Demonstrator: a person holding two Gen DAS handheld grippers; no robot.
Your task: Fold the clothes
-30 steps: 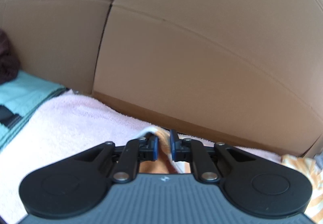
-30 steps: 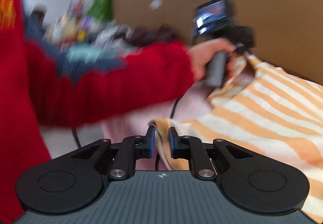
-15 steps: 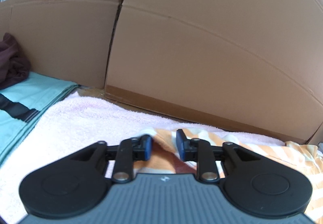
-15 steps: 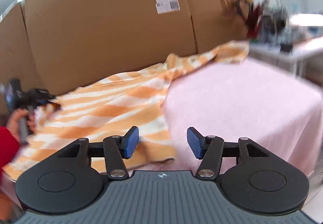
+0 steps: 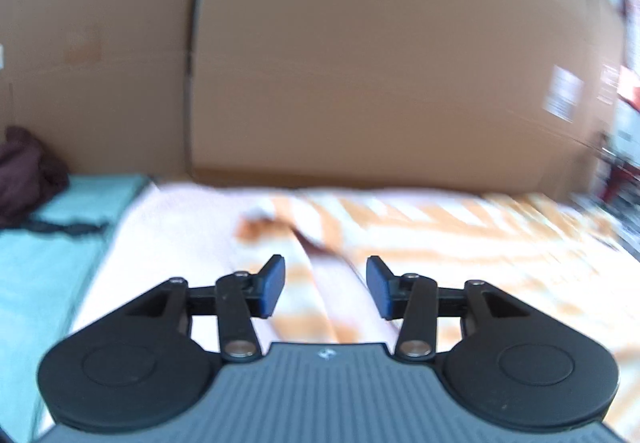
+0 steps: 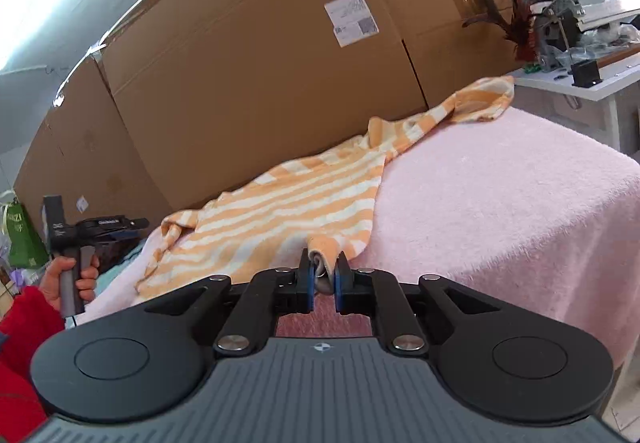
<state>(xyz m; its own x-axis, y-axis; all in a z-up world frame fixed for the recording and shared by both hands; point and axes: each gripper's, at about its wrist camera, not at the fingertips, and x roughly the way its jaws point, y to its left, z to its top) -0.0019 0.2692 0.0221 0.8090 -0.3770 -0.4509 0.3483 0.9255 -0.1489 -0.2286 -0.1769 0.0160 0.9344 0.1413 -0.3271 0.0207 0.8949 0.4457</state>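
Note:
An orange-and-white striped garment lies spread along the back of a pink-covered table, one sleeve reaching far right. My right gripper is shut on a bunched bit of the garment's near edge. In the blurred left wrist view, the striped garment lies flat ahead and below. My left gripper hovers over it, open and holding nothing. From the right wrist view, a person's hand holds the left gripper's handle off the table's left end.
Tall cardboard boxes wall the table's far side. A teal cloth and a dark maroon garment lie to the left. A white workbench with clutter stands at the right. A red sleeve is at the lower left.
My left gripper opened, let go of the garment and drew back. My right gripper released its first hold, swung towards the table's right, and has now shut on the garment's near edge.

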